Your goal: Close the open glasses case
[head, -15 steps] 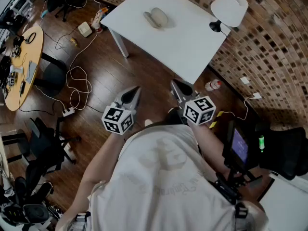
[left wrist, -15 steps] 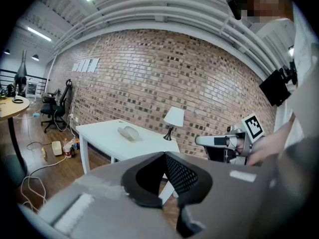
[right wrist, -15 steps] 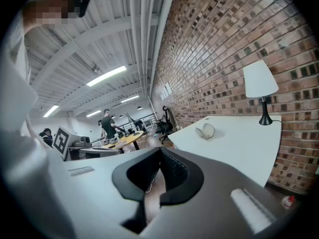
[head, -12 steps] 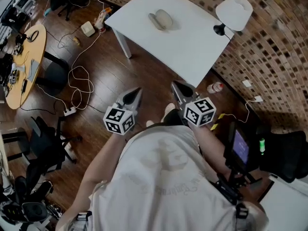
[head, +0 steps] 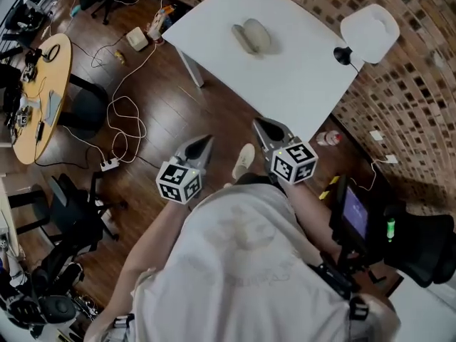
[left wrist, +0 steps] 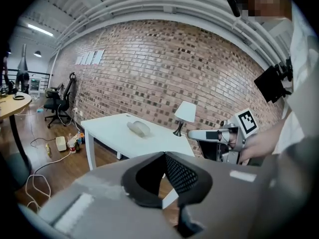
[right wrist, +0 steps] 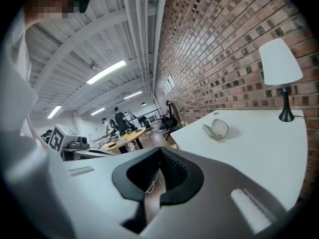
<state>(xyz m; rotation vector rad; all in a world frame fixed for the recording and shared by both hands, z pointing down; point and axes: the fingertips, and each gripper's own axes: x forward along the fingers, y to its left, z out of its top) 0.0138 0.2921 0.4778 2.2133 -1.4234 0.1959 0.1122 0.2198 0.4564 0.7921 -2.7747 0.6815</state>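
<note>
The glasses case (head: 251,36), pale grey and lying open, rests on the white table (head: 285,77) far ahead of both grippers. It also shows in the left gripper view as the case (left wrist: 138,128) and in the right gripper view as the case (right wrist: 217,128), its lid raised. My left gripper (head: 206,140) and right gripper (head: 258,123) hang side by side over the wooden floor, short of the table's near corner. Both are shut and hold nothing. The left gripper (left wrist: 164,154) and the right gripper (right wrist: 159,149) have their tips together.
A white lamp (head: 368,23) stands on the table's right end by the brick wall (head: 420,84). Cables and a power strip (head: 107,164) lie on the floor at left. A round wooden table (head: 43,95) and office chairs (head: 71,205) stand further left. A bottle (head: 326,138) lies below the table.
The table and case have slid down and right in the head view and look a little nearer. A foot has stepped forward between the grippers. Both grippers stay shut.
</note>
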